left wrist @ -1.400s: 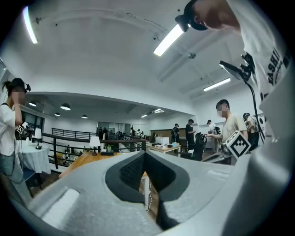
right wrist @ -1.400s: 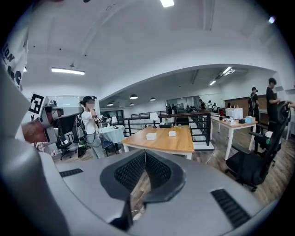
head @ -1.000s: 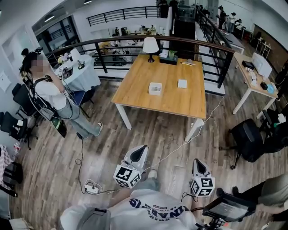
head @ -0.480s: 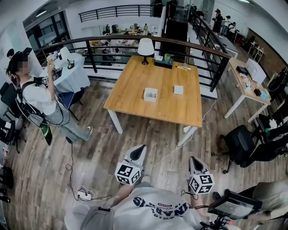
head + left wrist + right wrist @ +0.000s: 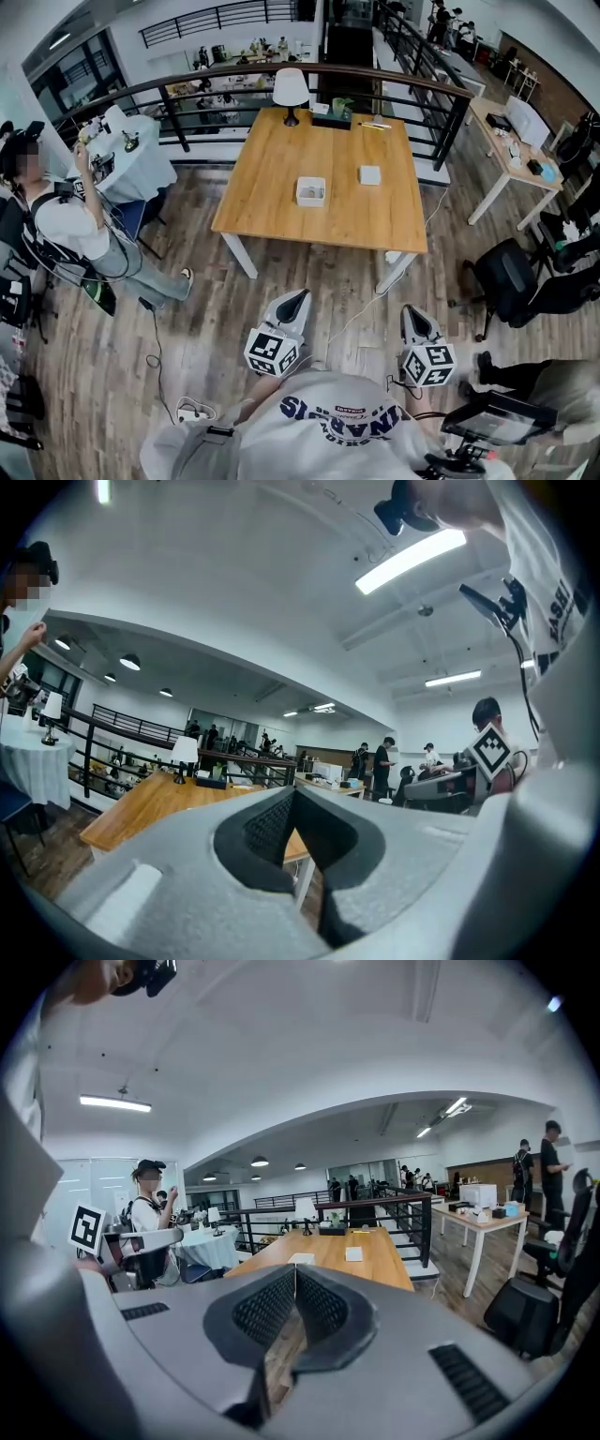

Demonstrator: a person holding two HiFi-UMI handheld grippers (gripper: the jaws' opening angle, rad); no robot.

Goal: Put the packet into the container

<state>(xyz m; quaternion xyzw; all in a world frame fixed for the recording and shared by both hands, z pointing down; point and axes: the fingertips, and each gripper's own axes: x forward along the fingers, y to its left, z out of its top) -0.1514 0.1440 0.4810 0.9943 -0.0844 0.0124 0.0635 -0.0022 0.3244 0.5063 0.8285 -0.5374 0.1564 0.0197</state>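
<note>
Head view: the desk [image 5: 281, 202] stands ahead, across open wood floor. On it are a small white open container [image 5: 310, 190] and, to its right with bare wood between them, a flat white packet [image 5: 369, 174]. The packet looks near square, with no clear long axis. The left gripper [image 5: 298, 298] and right gripper [image 5: 415, 314] are both held low by the person's chest, well short of the desk. The packet sits on the right gripper's side, so I judge that hand better placed for it.

Left gripper view: the pads meet at the tips with nothing between them. Only a desk corner [image 5: 141, 808] shows; the packet is not visible.

Right gripper view: the jaws are closed and empty. Past the tips, the container [image 5: 302, 1258] is dead ahead and the packet [image 5: 353, 1253] slightly right.
</note>
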